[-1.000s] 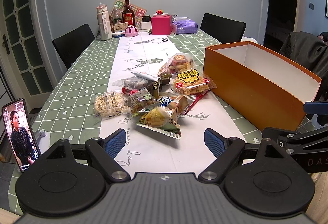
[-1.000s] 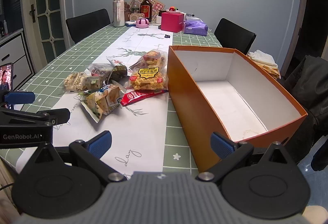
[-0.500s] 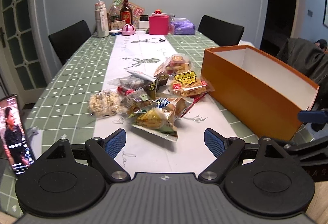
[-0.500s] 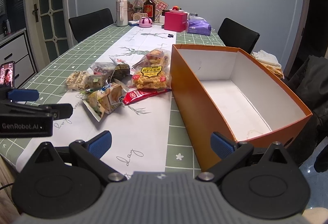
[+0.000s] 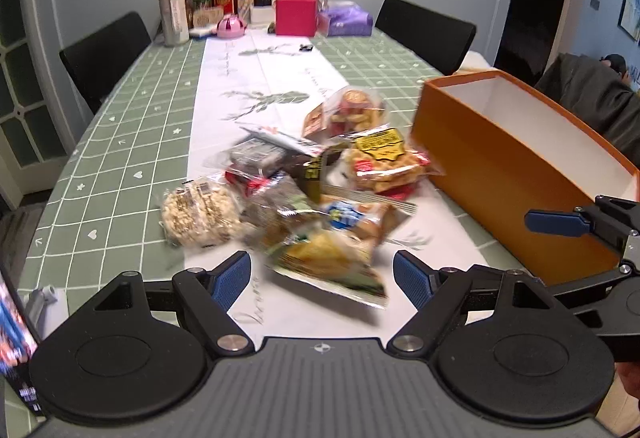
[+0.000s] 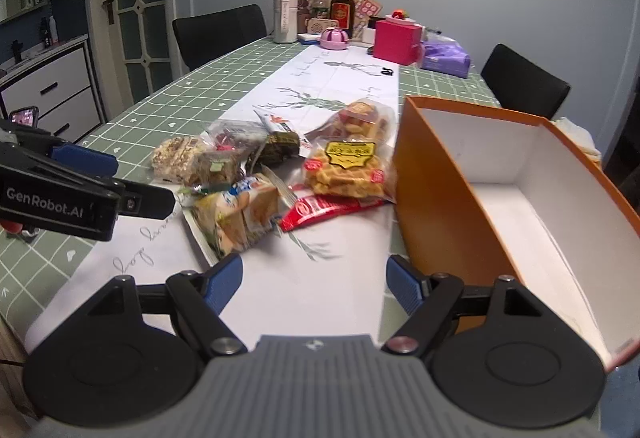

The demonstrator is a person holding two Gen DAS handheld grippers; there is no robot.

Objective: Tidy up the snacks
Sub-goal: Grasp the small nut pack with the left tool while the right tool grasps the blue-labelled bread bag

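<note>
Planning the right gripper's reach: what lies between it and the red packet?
Only bare white runner between right gripper and red packet, per the right wrist view.

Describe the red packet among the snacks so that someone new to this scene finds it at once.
Start at the orange box on the table's right side. The snack pile lies just left of it. The red packet is the flat, slim one at the pile's near edge, below the yellow-labelled bag, and the only solid red wrapper.
</note>
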